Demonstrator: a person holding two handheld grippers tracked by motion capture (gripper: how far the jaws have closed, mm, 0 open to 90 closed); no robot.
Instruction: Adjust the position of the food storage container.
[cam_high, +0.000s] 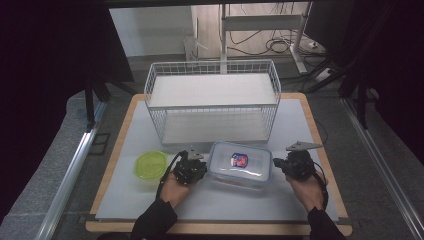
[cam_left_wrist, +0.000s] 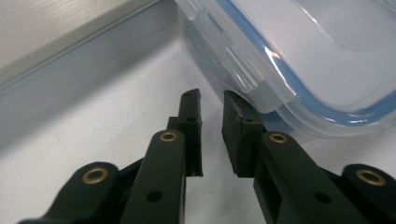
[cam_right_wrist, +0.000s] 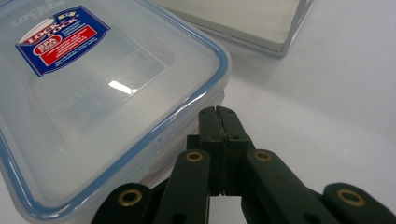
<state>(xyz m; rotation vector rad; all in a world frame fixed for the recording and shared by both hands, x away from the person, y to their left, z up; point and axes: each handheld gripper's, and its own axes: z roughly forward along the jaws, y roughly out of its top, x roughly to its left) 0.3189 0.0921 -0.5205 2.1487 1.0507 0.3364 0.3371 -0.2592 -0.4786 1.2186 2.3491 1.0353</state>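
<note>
A clear plastic box (cam_high: 240, 165), rectangular with rounded corners, a blue-sealed snap lid and a red-and-blue sticker, sits low in the middle of the high view on the white worktop (cam_high: 300, 125). The left gripper (cam_left_wrist: 212, 109) is at its left end, jaws slightly spread with nothing between them, one tip just under a lid flap. The right gripper (cam_right_wrist: 217, 114) is at the right end, jaws pressed together beside the rim. A round yellow-green tub (cam_high: 150, 165) lies left; a white wire basket (cam_high: 212, 100) stands behind.
</note>
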